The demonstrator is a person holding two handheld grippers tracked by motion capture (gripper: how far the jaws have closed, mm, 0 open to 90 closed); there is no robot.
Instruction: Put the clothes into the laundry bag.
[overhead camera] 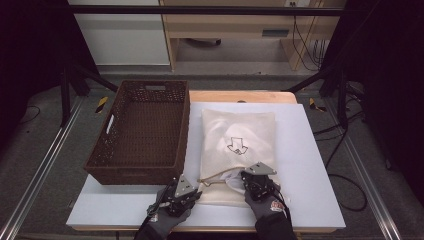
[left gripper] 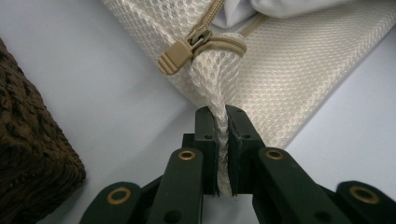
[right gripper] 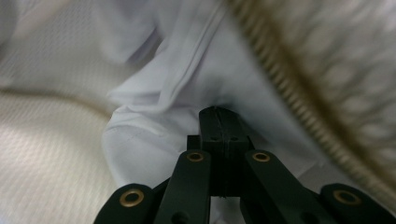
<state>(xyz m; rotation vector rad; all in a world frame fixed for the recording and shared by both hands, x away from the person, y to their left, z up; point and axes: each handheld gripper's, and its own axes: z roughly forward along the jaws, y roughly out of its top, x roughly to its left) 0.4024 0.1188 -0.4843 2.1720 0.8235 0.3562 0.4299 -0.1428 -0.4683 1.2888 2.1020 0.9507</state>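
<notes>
At the table's near edge, the mesh bag [left gripper: 289, 70] is pinched by the left gripper [left gripper: 222, 140] beside the zipper pull [left gripper: 180, 55], steadying its mouth. The right gripper [right gripper: 219, 122] is clamped on the white cloth [right gripper: 187, 93] inside, apparently for extraction.

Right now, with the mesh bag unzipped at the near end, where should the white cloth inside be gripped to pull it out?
Grip the white cloth at its bunched fold poking from the mesh bag's open zipper, coming from the near edge. The left gripper pins the bag corner; the right gripper is shut there.

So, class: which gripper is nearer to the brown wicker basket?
Left. The left gripper sits just below the basket's near right corner, pinching the mesh bag's edge. The right gripper is farther right, at the bag's open mouth.
</notes>
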